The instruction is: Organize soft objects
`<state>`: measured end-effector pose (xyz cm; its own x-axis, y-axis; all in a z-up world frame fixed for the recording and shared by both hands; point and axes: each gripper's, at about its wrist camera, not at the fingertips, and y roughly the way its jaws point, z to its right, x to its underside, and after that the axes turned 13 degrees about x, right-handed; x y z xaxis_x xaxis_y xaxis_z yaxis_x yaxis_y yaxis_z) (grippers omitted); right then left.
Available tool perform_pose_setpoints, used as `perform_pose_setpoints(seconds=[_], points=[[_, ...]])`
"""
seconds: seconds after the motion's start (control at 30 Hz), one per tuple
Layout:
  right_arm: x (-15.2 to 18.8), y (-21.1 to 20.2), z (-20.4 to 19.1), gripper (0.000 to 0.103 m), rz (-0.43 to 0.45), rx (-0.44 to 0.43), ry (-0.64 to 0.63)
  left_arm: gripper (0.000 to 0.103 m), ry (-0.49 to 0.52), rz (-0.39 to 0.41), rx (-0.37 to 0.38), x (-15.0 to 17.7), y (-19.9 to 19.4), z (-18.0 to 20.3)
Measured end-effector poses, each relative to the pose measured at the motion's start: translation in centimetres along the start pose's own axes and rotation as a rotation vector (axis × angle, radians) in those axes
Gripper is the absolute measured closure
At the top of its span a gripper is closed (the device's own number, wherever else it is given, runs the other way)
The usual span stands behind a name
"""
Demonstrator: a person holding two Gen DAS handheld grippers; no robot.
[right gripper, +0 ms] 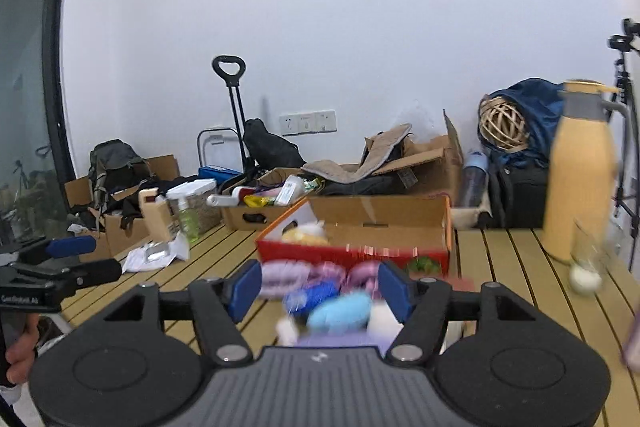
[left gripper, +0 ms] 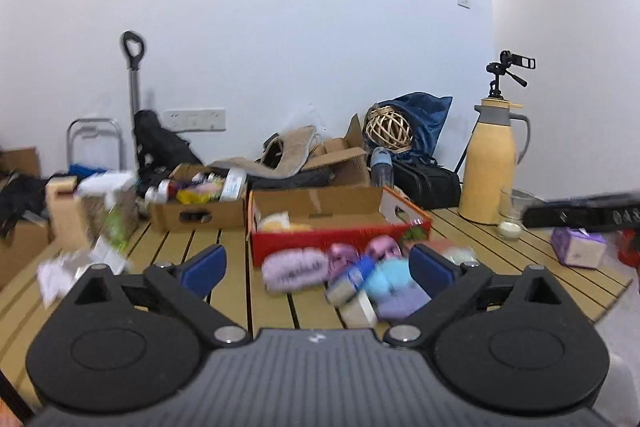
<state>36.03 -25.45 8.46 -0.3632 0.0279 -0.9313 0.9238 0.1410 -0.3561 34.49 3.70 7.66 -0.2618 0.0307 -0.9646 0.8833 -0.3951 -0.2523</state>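
Fluffy lilac and blue plush toys (left gripper: pixel 372 279) lay on the slatted wooden surface (left gripper: pixel 500 247); both the left hand-held gripper (left gripper: pixel 316 269) and the right hand-held gripper (right gripper: pixel 320 291) hovered wide, empty.

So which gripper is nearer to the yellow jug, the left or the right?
The right gripper. The yellow jug looms large just ahead to its right. The left gripper sits further left, with the jug smaller and farther away.
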Motion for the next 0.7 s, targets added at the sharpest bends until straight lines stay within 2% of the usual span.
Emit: perform_pose_setpoints(seconds=[0.07, 0.17, 0.3, 0.4, 0.53, 0.7], points=[[2.9, -3.0, -0.6, 0.037, 0.002, 0.038, -0.006, 0.003, -0.032, 0.009, -0.037, 2.9, -2.9, 1.5], [6.9, -7.8, -1.3, 0.036, 0.028, 0.092, 0.002, 0.003, -0.084, 0.012, -0.044, 6.5, -6.6, 3.6], [12.0, -12.0, -3.0, 0.032, 0.048, 0.116, -0.033, 0.003, -0.032, -0.025, -0.03, 8.7, -9.1, 5.9], [13.6, -12.8, -3.3, 0.032, 0.037, 0.108, -0.027, 0.003, -0.035, -0.016, -0.044, 8.9, -9.8, 6.2], [13.5, -11.9, -2.8, 0.032, 0.023, 0.119, 0.005, 0.003, -0.057, -0.005, -0.044, 8.8, -9.1, 5.9], [13.9, -9.8, -2.4, 0.032, 0.002, 0.141, 0.013, 0.003, -0.073, -0.046, -0.013, 9.8, -6.9, 6.0]])
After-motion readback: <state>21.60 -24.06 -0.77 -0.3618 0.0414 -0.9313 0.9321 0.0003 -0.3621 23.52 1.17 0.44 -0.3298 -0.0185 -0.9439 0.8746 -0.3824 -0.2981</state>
